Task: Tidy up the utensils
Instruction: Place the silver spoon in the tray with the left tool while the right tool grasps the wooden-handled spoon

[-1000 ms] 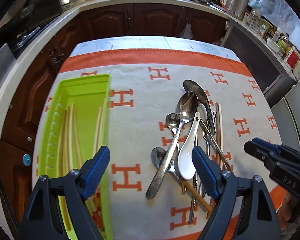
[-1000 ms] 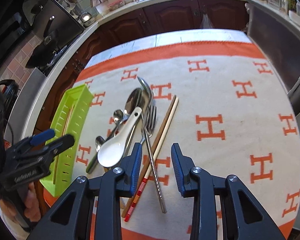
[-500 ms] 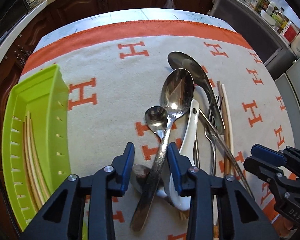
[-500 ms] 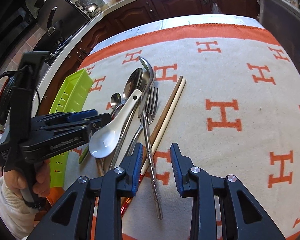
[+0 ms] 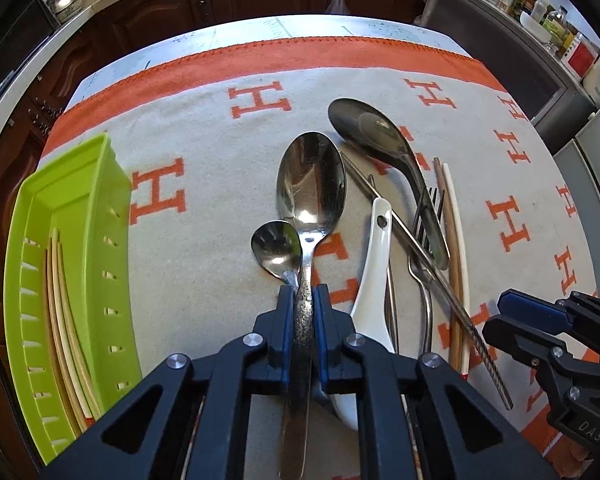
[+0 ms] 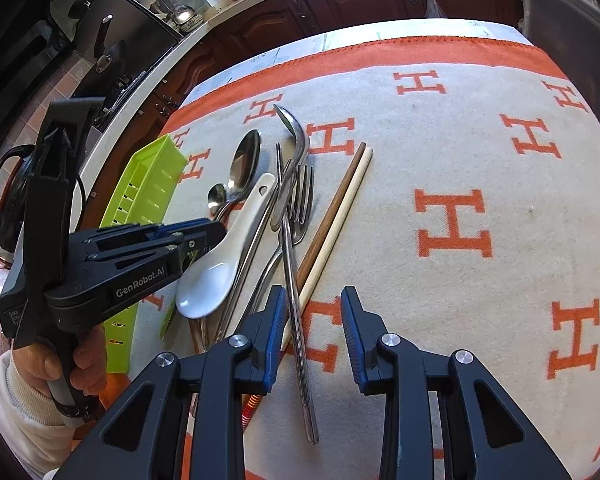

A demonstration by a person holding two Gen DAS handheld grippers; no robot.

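Both cameras look steeply down along their tongs at the utensil pile (image 5: 380,240) on the table (image 5: 204,184), from close above it. The left view sits over the pile's left side, the right view over its right side. Both share the pile and the green tray (image 5: 100,208).

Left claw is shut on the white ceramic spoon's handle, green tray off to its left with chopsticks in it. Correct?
Not quite. The left claw is shut on the large steel spoon, its handle pinched between the pads; the white ceramic spoon lies free just to the right. The left wrist view shows it. The green tray with chopsticks is indeed on the left.
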